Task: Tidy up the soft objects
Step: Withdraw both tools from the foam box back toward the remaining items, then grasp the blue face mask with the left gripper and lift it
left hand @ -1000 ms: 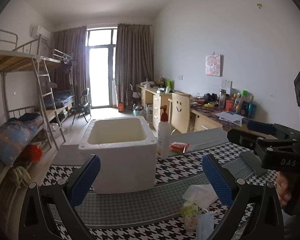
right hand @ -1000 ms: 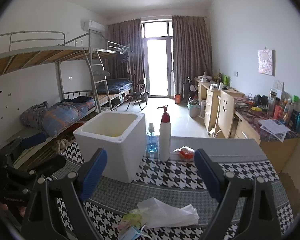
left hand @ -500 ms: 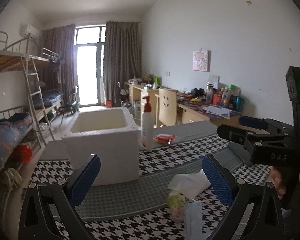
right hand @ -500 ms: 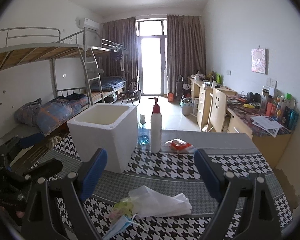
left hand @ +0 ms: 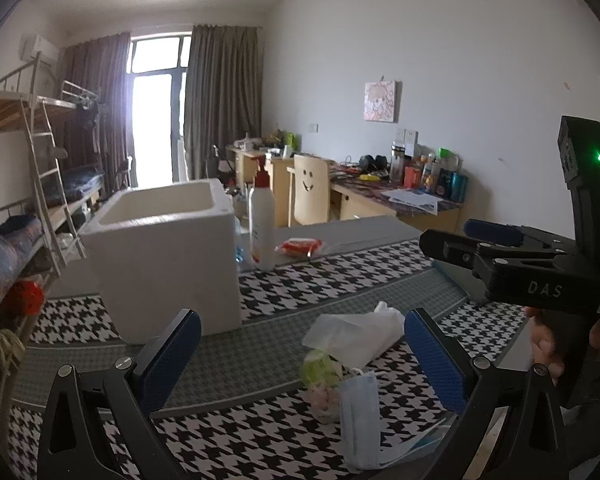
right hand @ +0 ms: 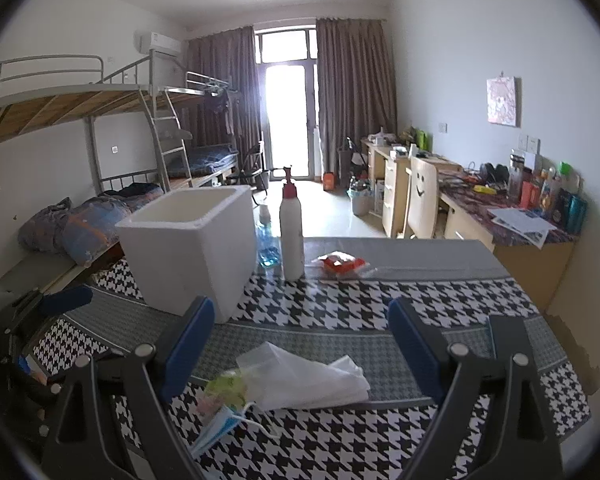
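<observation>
A small pile of soft things lies near the front of the houndstooth table: a white plastic bag, a green-and-pink bundle and a blue face mask. A white foam box stands open-topped behind them to the left. My left gripper is open and empty, just in front of the pile. My right gripper is open and empty, above the bag; it also shows at the right of the left wrist view.
A white pump bottle, a blue liquid bottle and a red snack packet stand behind the box. Bunk beds lie left, desks and a chair right.
Both grippers have moved forward and lower toward the pile, which now looks larger and nearer. The left view has swung right. Both stay open and empty.
</observation>
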Tool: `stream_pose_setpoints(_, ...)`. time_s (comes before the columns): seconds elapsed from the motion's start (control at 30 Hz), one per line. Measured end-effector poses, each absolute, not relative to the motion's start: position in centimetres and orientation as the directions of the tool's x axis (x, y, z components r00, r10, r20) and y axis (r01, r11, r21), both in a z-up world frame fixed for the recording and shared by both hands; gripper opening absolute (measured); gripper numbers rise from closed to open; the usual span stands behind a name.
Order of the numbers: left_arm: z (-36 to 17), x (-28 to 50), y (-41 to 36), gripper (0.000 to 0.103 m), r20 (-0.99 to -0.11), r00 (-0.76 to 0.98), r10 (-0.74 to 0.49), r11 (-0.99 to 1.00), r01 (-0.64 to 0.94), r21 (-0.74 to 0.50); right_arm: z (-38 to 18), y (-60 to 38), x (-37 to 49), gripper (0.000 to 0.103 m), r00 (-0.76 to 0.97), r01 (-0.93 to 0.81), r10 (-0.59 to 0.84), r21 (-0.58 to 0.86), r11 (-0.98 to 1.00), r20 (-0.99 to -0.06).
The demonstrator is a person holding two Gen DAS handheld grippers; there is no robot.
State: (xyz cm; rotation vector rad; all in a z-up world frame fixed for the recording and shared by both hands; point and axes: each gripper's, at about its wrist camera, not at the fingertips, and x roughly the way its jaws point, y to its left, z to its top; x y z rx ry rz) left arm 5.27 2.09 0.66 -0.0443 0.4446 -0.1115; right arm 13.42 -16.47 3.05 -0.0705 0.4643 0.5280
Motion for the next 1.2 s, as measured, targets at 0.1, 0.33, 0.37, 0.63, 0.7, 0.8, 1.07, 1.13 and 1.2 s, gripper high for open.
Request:
stream_pose_setpoints(0.1,0.2,5.2,1.7,0.102,-0.437,0.891,-0.126,0.992,0.109,-0.064,2.5,-17.0,13.8,0.091,0.757,-0.493,0.466,0.066,0.867,-0.459)
stream_pose_setpoints(0.33,-1.4,5.2,1.0,0.102,-0.475,0.864,-0.165,0.986,0.151,-0.068,1.9,-17.5,14.0,0.091,0.754,-0.482,0.455,0.073,0.873,-0.474)
stream_pose_setpoints(0.37,-1.6,5.2,0.9,0.102,-0.480,0.861,-0.168,0.986,0.155,-0.067,1.8,-17.6,14.0,0.091,0.753,-0.482,0.454,0.070,0.873,-0.475)
stream_pose_setpoints(0.63,-3.4,4.8,-0.1,0.102,-0.517,0.830,-0.212,0.976,0.211,-0.061,0.6,-18.3,14.2,0.091,0.742,-0.463,0.443,0.093,0.881,-0.503)
stream_pose_setpoints(0.7,-3.9,4.8,-0.3,0.102,-0.531,0.819,-0.218,0.974,0.218,-0.064,0.2,-18.5,14.2,0.091,0.741,-0.457,0.436,0.092,0.885,-0.511)
stream_pose_setpoints(0.8,-4.5,4.8,-0.6,0.102,-0.547,0.803,-0.238,0.968,0.239,-0.070,-0.3,-18.7,14.2,0.091,0.735,-0.450,0.431,0.097,0.887,-0.523)
stream_pose_setpoints(1.07,-5.7,4.3,-1.8,0.102,-0.573,0.763,-0.299,0.946,0.314,-0.075,-1.7,-19.3,14.6,0.091,0.720,-0.427,0.410,0.107,0.898,-0.560)
stream_pose_setpoints(1.13,-5.9,4.2,-2.1,0.102,-0.578,0.753,-0.314,0.940,0.332,-0.079,-2.1,-19.4,14.7,0.091,0.716,-0.422,0.405,0.109,0.900,-0.568)
stream_pose_setpoints(1.2,-6.0,4.2,-2.3,0.102,-0.580,0.746,-0.326,0.935,0.345,-0.082,-2.4,-19.5,14.7,0.091,0.713,-0.415,0.400,0.113,0.903,-0.576)
